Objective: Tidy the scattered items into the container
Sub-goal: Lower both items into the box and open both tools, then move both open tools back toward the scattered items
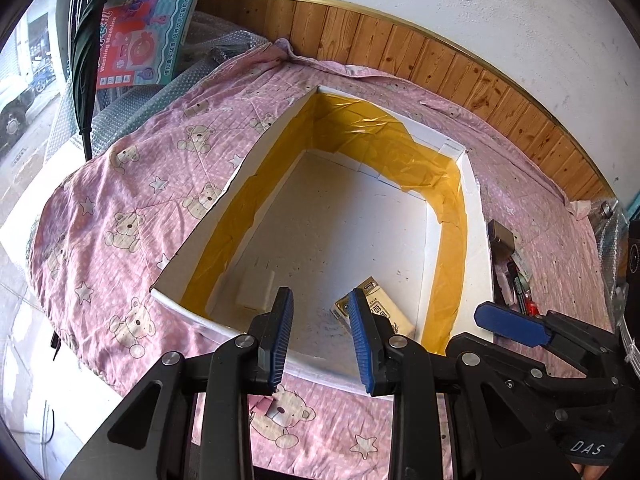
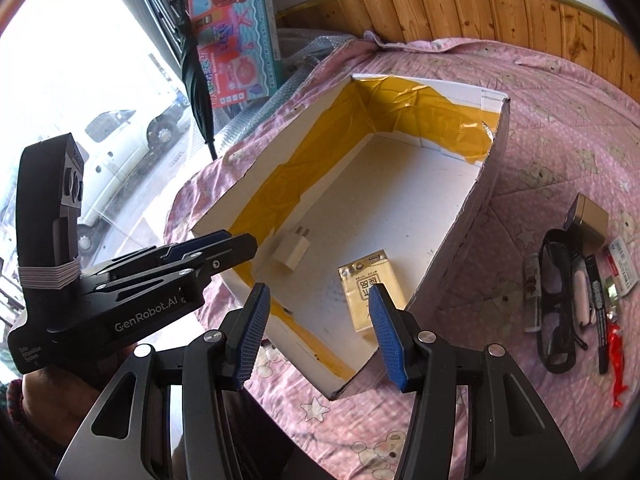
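Observation:
A white cardboard box point(image 1: 240, 184) point(image 2: 452, 236) lined with yellow tape lies open on the pink cloth. On its floor are a white charger plug point(image 1: 256, 290) point(image 2: 292, 250) and a yellow tissue pack point(image 1: 380, 308) point(image 2: 370, 284). My left gripper point(image 1: 320, 320) point(image 2: 236, 242) is open and empty over the box's near left corner. My right gripper point(image 2: 320, 320) is open and empty over the near rim; its blue pad point(image 1: 512, 324) shows in the left wrist view. Right of the box lie black glasses point(image 2: 556, 300), a tan case point(image 2: 588, 216), a black marker point(image 2: 598, 308) and a red item point(image 2: 616, 356).
A pink bear-print cloth point(image 1: 120, 208) covers the surface. A toy washing-machine box point(image 1: 140, 28) point(image 2: 240, 40), a folded dark umbrella point(image 1: 82, 60) and bubble wrap point(image 1: 216, 40) stand at the back left. A wood-panelled wall point(image 1: 440, 60) runs behind. A window point(image 2: 100, 80) is on the left.

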Demonstrator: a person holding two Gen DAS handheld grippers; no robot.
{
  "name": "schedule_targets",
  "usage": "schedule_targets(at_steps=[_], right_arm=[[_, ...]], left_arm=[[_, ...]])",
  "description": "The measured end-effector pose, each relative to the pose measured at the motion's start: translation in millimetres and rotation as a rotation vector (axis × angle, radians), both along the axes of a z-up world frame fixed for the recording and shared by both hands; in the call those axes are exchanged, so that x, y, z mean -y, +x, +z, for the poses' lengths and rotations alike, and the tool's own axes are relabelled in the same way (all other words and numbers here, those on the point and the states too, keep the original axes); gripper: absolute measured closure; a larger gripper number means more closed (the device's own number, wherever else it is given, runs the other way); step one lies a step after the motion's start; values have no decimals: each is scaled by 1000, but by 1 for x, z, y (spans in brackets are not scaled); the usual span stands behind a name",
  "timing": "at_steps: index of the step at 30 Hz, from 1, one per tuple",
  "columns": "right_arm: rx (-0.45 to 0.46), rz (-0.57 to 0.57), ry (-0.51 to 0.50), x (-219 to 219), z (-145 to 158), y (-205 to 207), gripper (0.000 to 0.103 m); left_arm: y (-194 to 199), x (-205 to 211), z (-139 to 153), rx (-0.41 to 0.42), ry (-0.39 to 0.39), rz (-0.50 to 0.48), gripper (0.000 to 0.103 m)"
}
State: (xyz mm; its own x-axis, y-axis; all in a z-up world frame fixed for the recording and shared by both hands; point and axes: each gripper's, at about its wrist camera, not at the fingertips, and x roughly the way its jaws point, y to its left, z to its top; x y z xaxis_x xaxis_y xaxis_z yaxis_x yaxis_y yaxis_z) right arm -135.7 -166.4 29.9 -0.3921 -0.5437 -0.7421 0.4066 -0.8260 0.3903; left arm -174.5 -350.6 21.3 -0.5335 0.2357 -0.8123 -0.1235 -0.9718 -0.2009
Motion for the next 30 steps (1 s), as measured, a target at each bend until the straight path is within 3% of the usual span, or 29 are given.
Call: schedule_targets(at_steps=[30], right_arm=[[-38,-113,-126,-88,16,52,49]], left_arm=[[52,-65,44,-77,-29,-108,72]])
